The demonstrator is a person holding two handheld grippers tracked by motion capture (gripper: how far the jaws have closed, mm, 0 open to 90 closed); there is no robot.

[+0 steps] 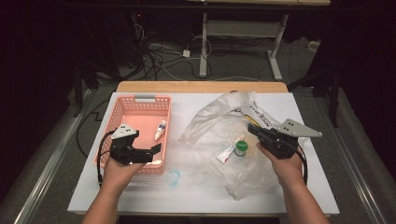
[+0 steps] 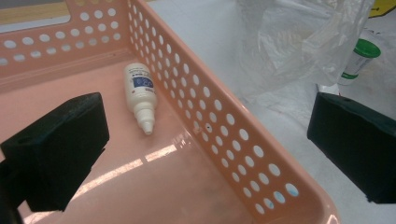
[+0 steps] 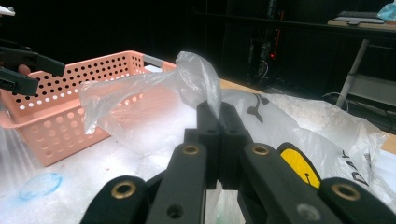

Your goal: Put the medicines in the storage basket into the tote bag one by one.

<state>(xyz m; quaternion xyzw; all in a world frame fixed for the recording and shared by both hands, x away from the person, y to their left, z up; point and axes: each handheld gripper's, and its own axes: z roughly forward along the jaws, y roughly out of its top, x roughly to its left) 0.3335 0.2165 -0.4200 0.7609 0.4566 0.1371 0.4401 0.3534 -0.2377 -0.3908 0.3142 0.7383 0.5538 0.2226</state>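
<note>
- Left claw (image 1: 156,148), jaws apart, over the near right corner of pink basket (image 1: 140,99); small white bottle (image 1: 160,129) lies inside.
- Right claw (image 1: 252,130) pinches clear plastic bag (image 1: 219,116) on worktop (image 1: 196,191).
- Green-capped jar (image 1: 241,148), tube (image 1: 227,152) beside it.

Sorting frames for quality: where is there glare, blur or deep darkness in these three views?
High view: room beyond the table is near black. Left gripper view: a bright streak of glare on the basket floor; the near tongs look soft. Right gripper view: dark background, plastic bag brightly lit.
</note>
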